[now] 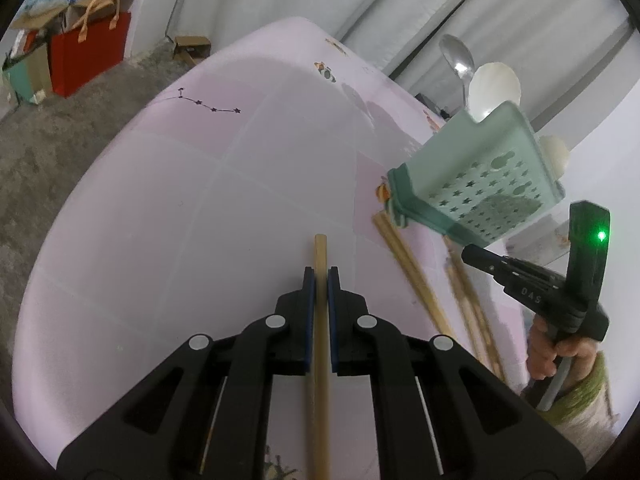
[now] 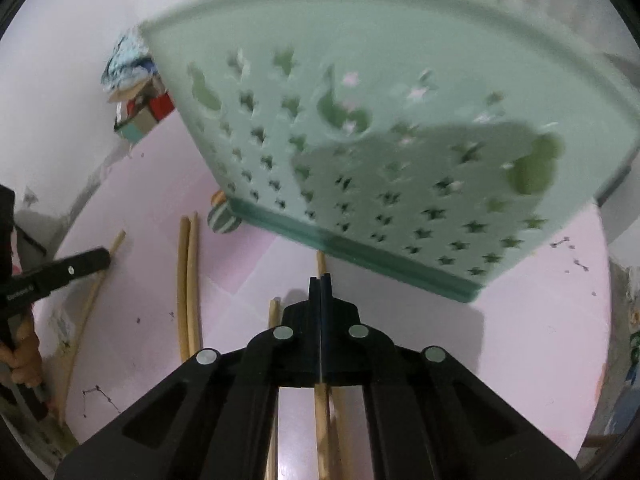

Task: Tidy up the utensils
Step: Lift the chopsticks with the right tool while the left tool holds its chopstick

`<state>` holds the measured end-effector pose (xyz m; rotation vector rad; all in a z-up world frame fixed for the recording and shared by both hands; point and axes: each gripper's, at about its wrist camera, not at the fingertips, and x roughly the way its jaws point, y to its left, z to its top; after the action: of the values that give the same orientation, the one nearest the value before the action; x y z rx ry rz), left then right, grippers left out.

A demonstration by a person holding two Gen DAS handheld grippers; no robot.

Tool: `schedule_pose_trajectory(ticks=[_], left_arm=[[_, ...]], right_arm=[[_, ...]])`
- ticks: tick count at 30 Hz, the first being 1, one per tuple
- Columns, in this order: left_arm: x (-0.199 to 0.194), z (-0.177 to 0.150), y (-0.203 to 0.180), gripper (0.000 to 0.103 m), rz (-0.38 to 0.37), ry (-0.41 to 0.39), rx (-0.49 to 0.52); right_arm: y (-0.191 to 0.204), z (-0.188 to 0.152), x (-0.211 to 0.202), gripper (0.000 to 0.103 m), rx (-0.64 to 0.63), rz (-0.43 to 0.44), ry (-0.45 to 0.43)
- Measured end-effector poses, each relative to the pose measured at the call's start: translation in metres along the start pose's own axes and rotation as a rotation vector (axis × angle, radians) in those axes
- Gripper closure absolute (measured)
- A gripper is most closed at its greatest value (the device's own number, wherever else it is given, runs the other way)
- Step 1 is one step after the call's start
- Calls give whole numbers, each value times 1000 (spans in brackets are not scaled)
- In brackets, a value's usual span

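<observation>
My left gripper is shut on a wooden chopstick above the pink tablecloth; its tip juts past the blue pads. In the right wrist view the left gripper shows at the left with that chopstick. A mint-green perforated utensil holder stands at the right and holds a metal spoon and a white spoon. My right gripper is shut just before the holder's base. A chopstick runs in line under its jaws; I cannot tell if it is pinched.
Loose chopsticks lie on the cloth: a pair, a short-looking one and blurred ones. A hand grips the right tool. On the grey floor beyond the table stand a red bag and cardboard boxes.
</observation>
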<state>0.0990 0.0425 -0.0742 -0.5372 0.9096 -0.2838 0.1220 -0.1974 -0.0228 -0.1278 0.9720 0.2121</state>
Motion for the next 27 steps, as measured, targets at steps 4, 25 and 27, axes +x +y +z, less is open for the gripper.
schedule_pose_trajectory(ticks=[4, 25, 27], left_arm=[[-12, 5, -7, 98, -7, -39, 26], [-23, 3, -11, 98, -6, -47, 18], [-23, 2, -10, 98, -8, -43, 17]], right_arm=[[-7, -3, -18, 103, 41, 17, -42], [-1, -43, -7, 88, 35, 46, 62], [-2, -43, -8, 88, 36, 48, 55]])
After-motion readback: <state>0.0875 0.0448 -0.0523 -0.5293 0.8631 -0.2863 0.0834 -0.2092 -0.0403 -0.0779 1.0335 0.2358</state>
